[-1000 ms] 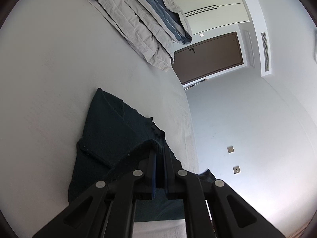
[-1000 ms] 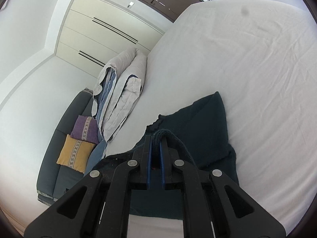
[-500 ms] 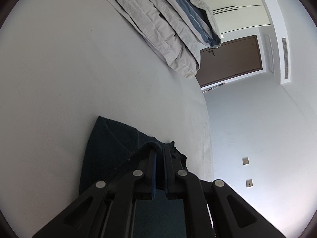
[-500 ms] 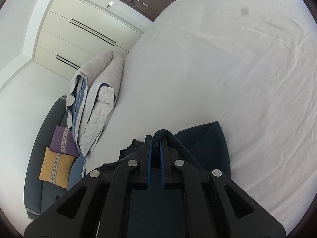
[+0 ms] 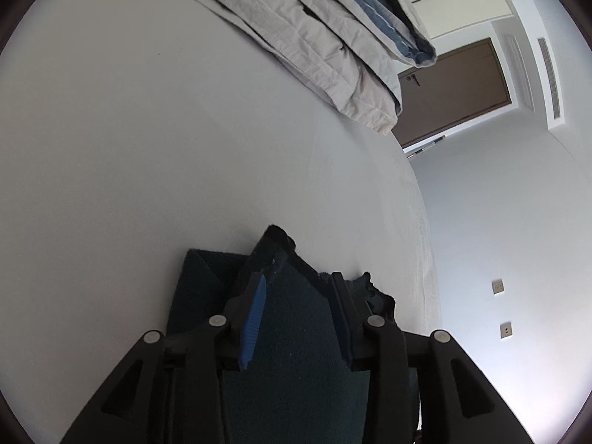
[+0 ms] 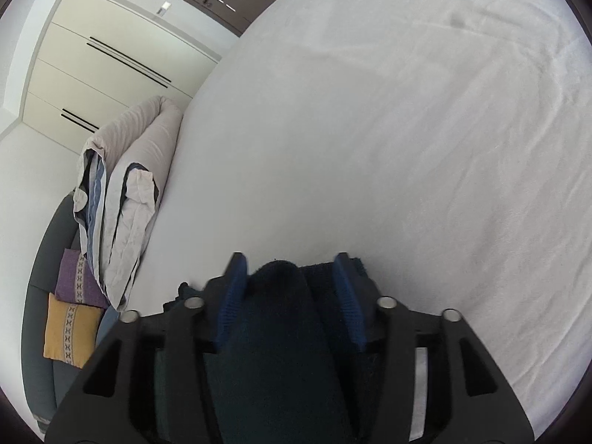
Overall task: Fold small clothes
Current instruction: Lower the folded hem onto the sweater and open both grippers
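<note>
A dark teal garment [image 5: 292, 336] of soft, nubbly knit lies folded on the white bed sheet [image 5: 148, 155], near the sheet's edge closest to the cameras. The left gripper [image 5: 298, 288] is opening, its ribbed blue pads standing apart; a raised fold of the cloth leans against the left pad without being pinched. The right gripper [image 6: 288, 277] is opening too, and a rounded hump of the garment [image 6: 275, 318] sits loose between its ribbed blue pads. Across the faintly wrinkled sheet from the garment lies a crumpled grey-and-blue quilted duvet [image 6: 122, 199]. Beyond the duvet sit purple and mustard cushions [image 6: 70, 318] on a grey sofa.
</note>
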Motion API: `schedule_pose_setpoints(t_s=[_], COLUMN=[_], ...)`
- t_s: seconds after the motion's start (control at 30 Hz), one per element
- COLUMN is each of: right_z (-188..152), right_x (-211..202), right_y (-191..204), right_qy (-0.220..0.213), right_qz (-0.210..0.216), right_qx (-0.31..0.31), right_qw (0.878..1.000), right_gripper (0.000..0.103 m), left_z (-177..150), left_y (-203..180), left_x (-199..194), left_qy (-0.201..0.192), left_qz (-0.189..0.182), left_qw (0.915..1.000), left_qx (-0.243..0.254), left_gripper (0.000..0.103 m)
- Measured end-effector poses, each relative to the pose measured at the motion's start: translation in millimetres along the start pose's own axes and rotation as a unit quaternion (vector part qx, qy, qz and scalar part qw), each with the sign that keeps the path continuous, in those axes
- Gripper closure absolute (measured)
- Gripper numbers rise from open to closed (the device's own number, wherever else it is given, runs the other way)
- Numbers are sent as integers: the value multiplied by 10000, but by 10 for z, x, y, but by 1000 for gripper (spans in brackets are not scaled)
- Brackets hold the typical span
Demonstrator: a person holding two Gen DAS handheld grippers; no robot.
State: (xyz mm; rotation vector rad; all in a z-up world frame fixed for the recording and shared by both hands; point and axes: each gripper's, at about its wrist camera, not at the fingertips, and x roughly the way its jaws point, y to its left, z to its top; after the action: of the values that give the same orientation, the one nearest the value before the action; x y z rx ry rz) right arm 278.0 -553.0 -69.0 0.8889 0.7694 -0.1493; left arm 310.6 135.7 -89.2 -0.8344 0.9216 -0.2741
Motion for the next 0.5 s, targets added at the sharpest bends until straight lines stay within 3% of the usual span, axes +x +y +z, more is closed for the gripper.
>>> schedule_pose_setpoints(t_s=[0.2, 0.3, 0.5], right_z=[-212, -465, -1016], right_x=[-365, -487, -668], right_y=[227, 438, 647], right_qy=[-1, 149, 358], right_qz=[-240, -384, -739], right_qx=[-691, -1386, -2269], right_qw=[9973, 9895, 9704], right_gripper=[49, 49, 49], left_z=[-455, -697, -1096], left_y=[-150, -156, -75], left_x=[-339, -550, -764], left_qy=[-118, -279, -303], left_qz=[332, 443, 701], left_qw=[9970, 9943, 9899], left_qx=[689, 923, 1191], left_gripper=[60, 50, 48])
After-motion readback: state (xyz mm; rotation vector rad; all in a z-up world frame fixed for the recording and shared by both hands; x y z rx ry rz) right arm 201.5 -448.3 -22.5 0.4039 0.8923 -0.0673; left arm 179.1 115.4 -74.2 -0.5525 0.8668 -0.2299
